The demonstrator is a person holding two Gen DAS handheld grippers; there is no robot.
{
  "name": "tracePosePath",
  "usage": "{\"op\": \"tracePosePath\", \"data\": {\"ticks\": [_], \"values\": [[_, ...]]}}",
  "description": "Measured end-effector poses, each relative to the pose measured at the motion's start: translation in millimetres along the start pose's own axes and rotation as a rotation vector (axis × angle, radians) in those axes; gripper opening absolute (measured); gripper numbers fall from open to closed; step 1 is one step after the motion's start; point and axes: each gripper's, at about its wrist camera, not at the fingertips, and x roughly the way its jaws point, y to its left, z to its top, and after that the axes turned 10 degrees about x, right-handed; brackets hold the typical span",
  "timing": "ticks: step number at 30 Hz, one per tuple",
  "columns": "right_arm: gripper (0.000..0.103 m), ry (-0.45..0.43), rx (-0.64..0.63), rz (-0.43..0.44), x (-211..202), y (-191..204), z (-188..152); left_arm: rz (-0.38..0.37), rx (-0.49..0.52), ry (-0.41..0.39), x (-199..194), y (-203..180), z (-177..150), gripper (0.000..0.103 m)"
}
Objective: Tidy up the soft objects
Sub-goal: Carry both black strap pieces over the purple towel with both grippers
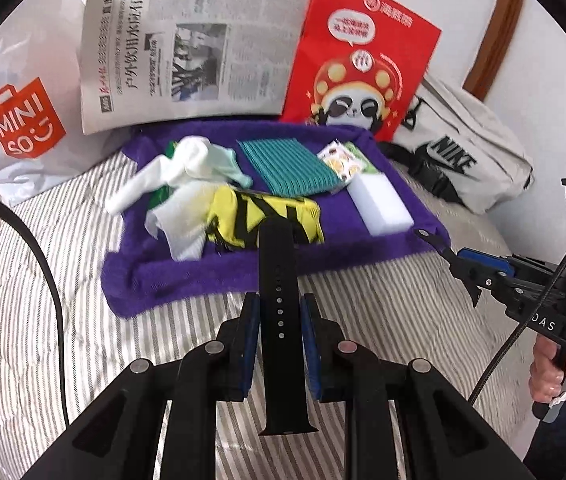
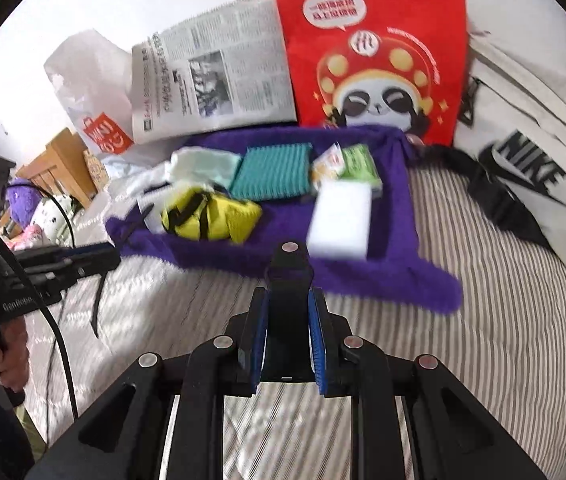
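A purple towel lies on the striped bed, also in the right wrist view. On it are white and mint cloths, a yellow-black cloth, a teal ribbed mat, a white sponge block and small packets. My left gripper is shut on a black watch strap with holes. My right gripper is shut on the other black strap piece, just short of the towel's near edge.
Against the wall stand a newspaper, a red panda bag, a white Miniso bag and a white Nike bag. Striped bedding lies in front. Wooden furniture is at the left.
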Motion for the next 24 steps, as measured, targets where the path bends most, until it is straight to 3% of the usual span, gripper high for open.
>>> {"op": "tracePosePath", "data": {"ticks": [14, 24], "values": [[0.021, 0.008, -0.001, 0.012, 54, 15, 62, -0.003, -0.012, -0.029, 16, 29, 53, 0.020], [0.021, 0.011, 0.017, -0.012, 80, 11, 77, -0.060, -0.046, -0.037, 46, 51, 83, 0.020]]}}
